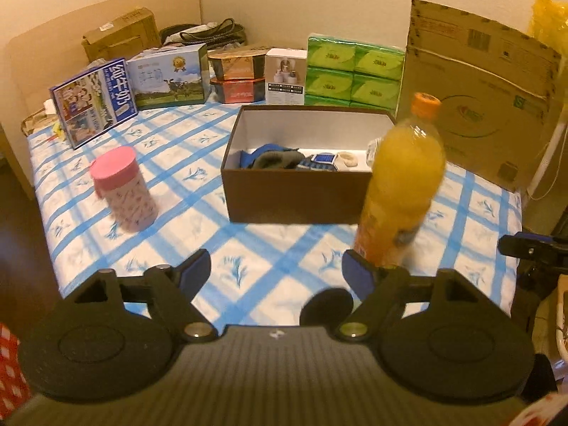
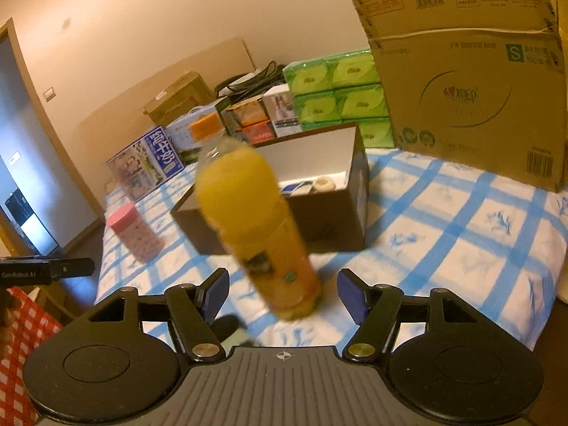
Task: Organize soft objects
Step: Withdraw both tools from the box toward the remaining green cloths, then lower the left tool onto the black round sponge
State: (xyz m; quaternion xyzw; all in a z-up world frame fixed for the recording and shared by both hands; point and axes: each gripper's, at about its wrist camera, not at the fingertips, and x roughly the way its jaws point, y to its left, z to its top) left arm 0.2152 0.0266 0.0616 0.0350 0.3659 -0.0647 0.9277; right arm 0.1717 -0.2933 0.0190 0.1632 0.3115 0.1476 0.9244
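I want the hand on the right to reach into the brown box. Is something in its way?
Yes. The orange juice bottle stands on the bed just ahead of the open right gripper, between it and the brown box. The soft things lie inside the box, beyond the bottle.

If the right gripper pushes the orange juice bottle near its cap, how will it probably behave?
The orange juice bottle is tall and narrow and stands on a soft checked bedcover, so a high push would probably tip it. It looks nearly full, so likely heavy for its size. Its smooth round plastic may slip or roll once down. The right gripper is open around its base.
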